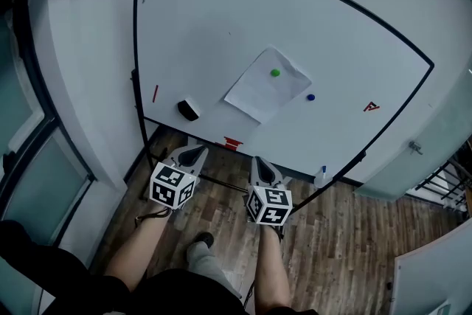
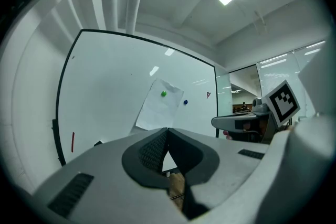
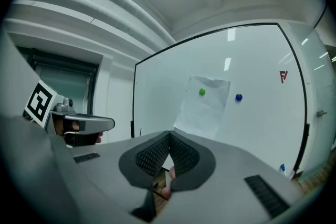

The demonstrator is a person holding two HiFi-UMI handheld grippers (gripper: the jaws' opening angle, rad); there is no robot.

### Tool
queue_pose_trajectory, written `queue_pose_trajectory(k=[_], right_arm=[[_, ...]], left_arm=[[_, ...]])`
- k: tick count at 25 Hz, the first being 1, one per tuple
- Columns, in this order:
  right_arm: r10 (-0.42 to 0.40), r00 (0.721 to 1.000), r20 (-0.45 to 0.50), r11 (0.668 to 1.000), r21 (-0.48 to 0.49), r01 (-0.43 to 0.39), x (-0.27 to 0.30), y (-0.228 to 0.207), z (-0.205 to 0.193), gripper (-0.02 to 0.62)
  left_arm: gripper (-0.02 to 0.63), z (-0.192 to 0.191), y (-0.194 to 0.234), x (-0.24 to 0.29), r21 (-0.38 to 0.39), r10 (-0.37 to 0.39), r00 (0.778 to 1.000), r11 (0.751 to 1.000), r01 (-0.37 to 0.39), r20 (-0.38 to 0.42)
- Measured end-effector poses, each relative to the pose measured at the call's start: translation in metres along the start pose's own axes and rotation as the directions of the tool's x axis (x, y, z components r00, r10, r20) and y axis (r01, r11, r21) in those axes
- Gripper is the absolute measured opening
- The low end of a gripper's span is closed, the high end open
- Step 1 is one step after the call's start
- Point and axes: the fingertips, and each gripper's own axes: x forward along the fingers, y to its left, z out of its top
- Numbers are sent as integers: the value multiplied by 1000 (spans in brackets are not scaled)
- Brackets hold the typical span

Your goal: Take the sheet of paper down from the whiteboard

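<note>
A white sheet of paper (image 1: 267, 85) hangs tilted on the whiteboard (image 1: 221, 18), pinned by a green magnet (image 1: 275, 73). It also shows in the left gripper view as the sheet (image 2: 159, 106) and in the right gripper view as the sheet (image 3: 203, 107). My left gripper (image 1: 193, 153) is shut with nothing in it, low in front of the board and well short of the sheet. My right gripper (image 1: 262, 164) is beside it, shut and holding nothing too. In their own views the left gripper (image 2: 167, 131) and the right gripper (image 3: 169, 136) show their tips pressed together.
A blue magnet (image 1: 310, 97) sits right of the sheet, a black eraser (image 1: 189, 110) lower left, a red marker (image 1: 155, 93) further left. A red letter (image 1: 372, 107) is drawn at right. A bottle (image 1: 321, 176) stands on the wooden floor (image 1: 346, 240). A door (image 1: 29, 144) is at left.
</note>
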Motion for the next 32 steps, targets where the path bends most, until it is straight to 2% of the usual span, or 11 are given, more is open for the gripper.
queue_pose_trajectory(k=[6, 18, 32], right_arm=[[2, 1000, 5, 1000, -16, -1, 48, -1, 5, 25], [-99, 993, 56, 995, 19, 98, 143, -45, 38, 25], [-196, 979, 56, 980, 25, 195, 216, -98, 57, 25]], left_arm=[[21, 5, 41, 31, -2, 2, 1000, 1000, -2, 12], [21, 35, 98, 135, 41, -120, 993, 992, 119, 11], [21, 46, 136, 225, 43, -200, 980, 979, 200, -3]])
